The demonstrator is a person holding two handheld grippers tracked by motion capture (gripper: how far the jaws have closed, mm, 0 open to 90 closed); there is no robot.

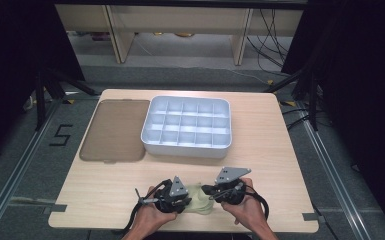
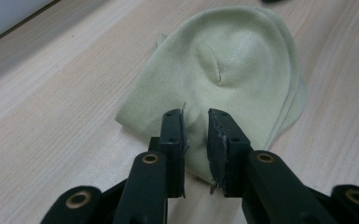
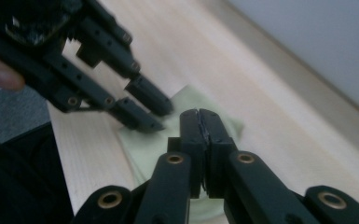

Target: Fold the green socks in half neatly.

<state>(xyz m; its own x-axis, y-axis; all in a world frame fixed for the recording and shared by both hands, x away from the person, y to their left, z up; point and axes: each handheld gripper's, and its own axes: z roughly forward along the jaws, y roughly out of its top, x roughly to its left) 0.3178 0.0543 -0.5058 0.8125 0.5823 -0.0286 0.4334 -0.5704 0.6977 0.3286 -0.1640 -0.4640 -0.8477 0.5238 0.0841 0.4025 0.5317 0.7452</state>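
High view: a pale green sock [image 1: 198, 199] lies flat near the table's [image 1: 260, 150] front edge, between the left gripper [image 1: 182, 196] and the right gripper [image 1: 207, 191], which close in on it from either side. Farther back sit a white divided tray [image 1: 186, 126] with many small compartments and, just beside it on the left, a brown lid [image 1: 114, 130] lying flat.

Left gripper view: the left gripper [image 2: 196, 128] hovers over the near edge of the sock [image 2: 224, 74], its jaws standing narrowly apart with the cloth visible in the gap; whether the pads already touch the fabric I cannot tell. The sock looks folded over on itself, with layered edges on 1 side and a stitched seam near its middle.

Right gripper view: the right gripper [image 3: 199, 126] has its jaws pressed together over the sock [image 3: 144, 140]; whether any cloth is pinched between them I cannot tell. The left gripper [image 3: 149, 109] shows at upper left, its tips down at the cloth.

The sock should be light, limp and easily bunched, not fragile. A pinch at a layered edge or corner looks best, since a grip in the middle would likely lift only 1 layer.
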